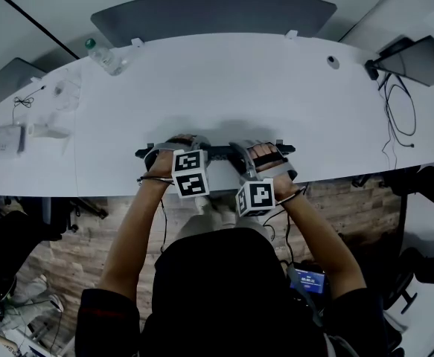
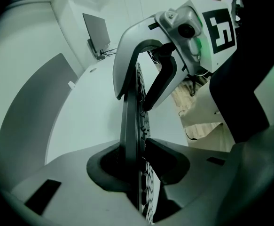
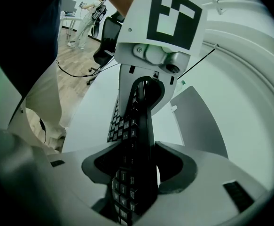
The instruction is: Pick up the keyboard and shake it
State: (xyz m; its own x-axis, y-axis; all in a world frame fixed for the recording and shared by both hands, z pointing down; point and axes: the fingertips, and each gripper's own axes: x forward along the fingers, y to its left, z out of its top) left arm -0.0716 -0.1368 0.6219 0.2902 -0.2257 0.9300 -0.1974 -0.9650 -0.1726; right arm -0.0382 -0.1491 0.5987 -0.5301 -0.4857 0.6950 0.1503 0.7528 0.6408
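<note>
- keyboard [image 1: 218,152] at near edge of white desk [image 1: 239,80], just in front of the person.
- Long axis runs left-right in head view, parallel w/ desk edge; stands on its long edge, not flat.
- Key side faces back toward the person, plain back faces the desk.
- L gripper [image 2: 139,154]: jaws partly closed, clamped on keyboard's left end.
- R gripper [image 3: 137,166]: jaws wider, pads on both faces of keyboard's right end.
- Can't tell if lower edge touches desk.

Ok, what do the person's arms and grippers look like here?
The left gripper and right gripper are pale grey shells with dark-lined jaws, each carrying a white cube of black square markers. Thin cables trail at the wrists. Dark short sleeves.
</note>
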